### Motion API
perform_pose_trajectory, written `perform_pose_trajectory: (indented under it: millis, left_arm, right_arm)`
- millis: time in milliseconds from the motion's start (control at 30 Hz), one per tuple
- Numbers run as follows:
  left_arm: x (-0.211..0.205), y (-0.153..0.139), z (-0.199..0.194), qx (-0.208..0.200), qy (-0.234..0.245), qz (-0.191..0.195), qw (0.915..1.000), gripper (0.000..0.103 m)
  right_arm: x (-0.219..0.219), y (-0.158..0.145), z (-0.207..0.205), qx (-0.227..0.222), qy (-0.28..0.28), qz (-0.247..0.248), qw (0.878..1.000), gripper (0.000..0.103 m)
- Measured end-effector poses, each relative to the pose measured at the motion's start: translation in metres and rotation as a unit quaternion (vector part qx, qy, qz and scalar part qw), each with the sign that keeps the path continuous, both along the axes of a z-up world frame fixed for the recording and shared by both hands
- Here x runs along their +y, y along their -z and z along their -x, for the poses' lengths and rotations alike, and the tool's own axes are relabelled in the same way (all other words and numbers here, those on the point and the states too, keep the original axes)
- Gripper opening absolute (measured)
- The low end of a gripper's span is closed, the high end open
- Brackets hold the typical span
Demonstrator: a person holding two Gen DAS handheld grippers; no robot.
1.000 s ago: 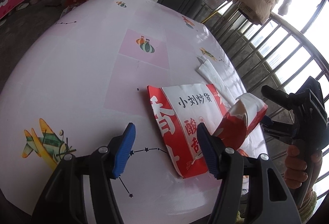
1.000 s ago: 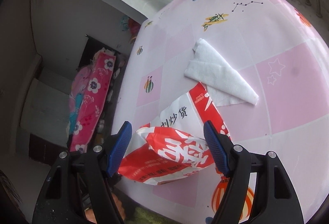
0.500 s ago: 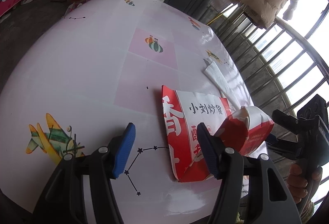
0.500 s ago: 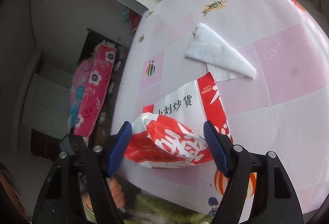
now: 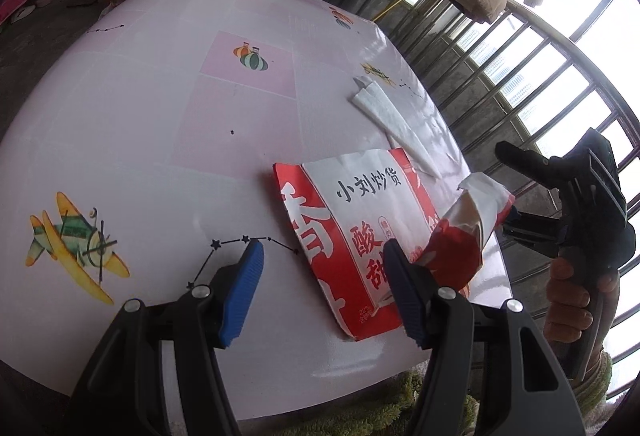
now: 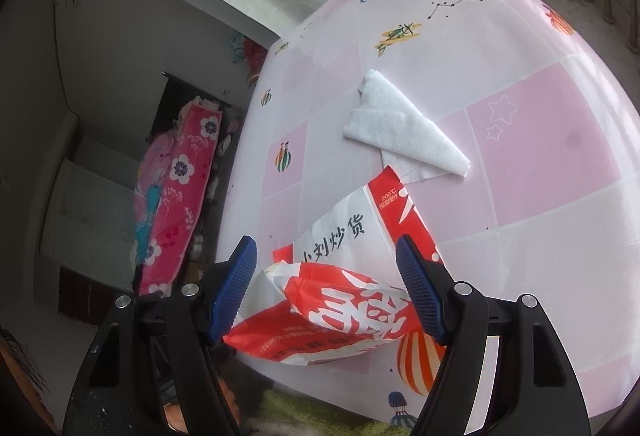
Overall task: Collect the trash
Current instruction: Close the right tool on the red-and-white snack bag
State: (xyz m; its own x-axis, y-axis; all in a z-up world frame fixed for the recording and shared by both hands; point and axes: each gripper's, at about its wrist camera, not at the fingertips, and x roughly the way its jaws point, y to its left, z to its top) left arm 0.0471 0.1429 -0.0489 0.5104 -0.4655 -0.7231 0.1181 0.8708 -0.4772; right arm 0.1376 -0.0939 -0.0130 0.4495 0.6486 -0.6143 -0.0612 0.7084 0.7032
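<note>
Broadly, my pink-and-white patterned table [image 5: 120, 124] carries a flat red-and-white paper snack bag [image 5: 352, 232] near its front edge, a folded white tissue [image 6: 404, 128] just beyond. My right gripper [image 6: 326, 290] clamps a crumpled red-and-white bag [image 6: 340, 320] above the table; my left gripper [image 5: 320, 288] hangs open, empty.

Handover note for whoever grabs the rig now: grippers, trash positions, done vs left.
Right gripper: shut on the puffed red snack bag, held at the near table edge.
Left gripper: open, empty, hovering over the table.
Flat red-and-white bag lies on the table beside the left gripper's fingers.
White tissue lies beyond it, touching the flat bag's far corner.
Done: one bag gripped.
Left: flat bag, tissue. No bin in view.
</note>
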Motion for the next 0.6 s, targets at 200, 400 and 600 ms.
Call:
perform_pose_trajectory:
  millis: [200,400,600]
  left_arm:
    - [-0.027,-0.009,0.013,-0.01,0.059,0.007,0.9982,0.06]
    - [-0.052,-0.016,0.014,-0.016,0.114,0.033,0.9928,0.06]
    - [-0.049,-0.017,0.019,-0.021,0.12,0.059,0.9908,0.06]
  right_arm:
    - [0.002,0.001,-0.009,-0.004,0.003,-0.006,1.0,0.069]
    - [-0.001,-0.006,-0.016,-0.021,0.007,-0.005,1.0,0.069]
    - [-0.026,-0.019,-0.011,-0.039,0.04,-0.004,0.998,0.069]
